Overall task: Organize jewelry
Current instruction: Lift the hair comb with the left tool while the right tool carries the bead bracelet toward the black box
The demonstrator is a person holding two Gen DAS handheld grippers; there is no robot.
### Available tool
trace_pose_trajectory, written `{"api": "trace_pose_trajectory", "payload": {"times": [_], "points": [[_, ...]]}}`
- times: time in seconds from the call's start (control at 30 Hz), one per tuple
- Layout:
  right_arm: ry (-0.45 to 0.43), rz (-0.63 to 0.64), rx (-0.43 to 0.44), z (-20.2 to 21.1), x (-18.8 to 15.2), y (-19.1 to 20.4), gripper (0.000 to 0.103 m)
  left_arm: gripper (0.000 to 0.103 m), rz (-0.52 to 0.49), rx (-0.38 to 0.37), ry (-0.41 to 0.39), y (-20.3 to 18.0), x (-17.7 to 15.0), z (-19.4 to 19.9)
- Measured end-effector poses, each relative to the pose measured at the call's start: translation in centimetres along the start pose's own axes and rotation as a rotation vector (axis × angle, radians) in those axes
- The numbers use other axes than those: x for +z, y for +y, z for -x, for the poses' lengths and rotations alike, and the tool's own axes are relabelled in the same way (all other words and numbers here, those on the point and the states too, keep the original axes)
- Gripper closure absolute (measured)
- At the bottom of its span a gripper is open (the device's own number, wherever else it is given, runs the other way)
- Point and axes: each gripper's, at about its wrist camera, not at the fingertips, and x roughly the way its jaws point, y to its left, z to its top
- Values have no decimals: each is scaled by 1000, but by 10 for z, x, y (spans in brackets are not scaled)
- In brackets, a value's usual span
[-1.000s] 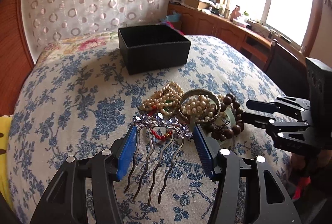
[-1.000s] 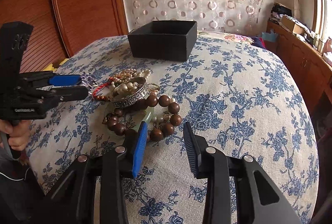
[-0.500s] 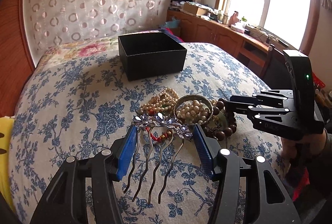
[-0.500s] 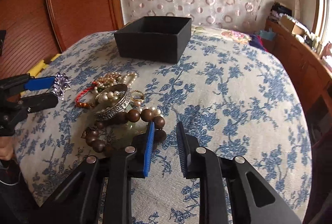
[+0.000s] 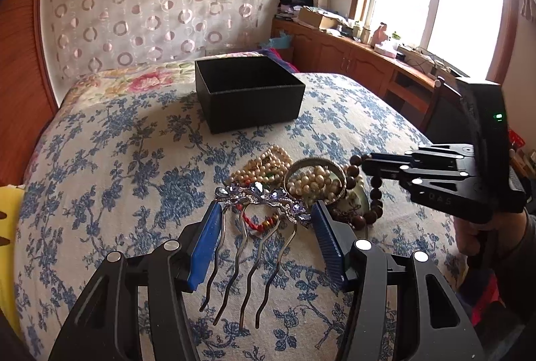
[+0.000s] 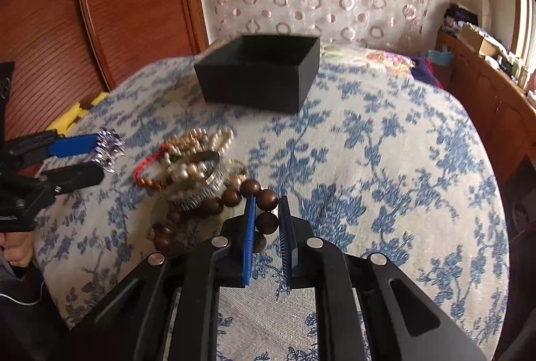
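Left claw [image 5: 264,227]: held half open, hair comb [image 5: 254,227] gripped by its jewelled top, prongs trailing back | Right claw [image 6: 266,223]: jaws just closed on wooden bead bracelet [image 6: 234,197] | Black box [image 6: 258,73]: seen straight ahead, empty, on the bed [image 6: 385,160].

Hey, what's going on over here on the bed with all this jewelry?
A person is sorting jewelry with a handheld gripper in each hand. The left gripper holds a jeweled hair comb between its fingers. The right gripper has just been closing on the brown wooden bead bracelet, with a bead between its fingers. Pearl strands, a silver bangle and a red cord bracelet still lie heaped on the floral bedspread. The open black box behind them looks empty.
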Motion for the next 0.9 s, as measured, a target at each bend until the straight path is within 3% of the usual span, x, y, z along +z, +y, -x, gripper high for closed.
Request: {"api": "trace_pose_trajectory", "payload": {"times": [0.5, 0.9], "points": [[-171, 93, -21, 60, 48, 19, 88, 50, 21, 24, -69, 13, 22, 16], [-219, 148, -89, 57, 90, 6, 88, 50, 13, 32, -81, 25, 56, -6]]}}
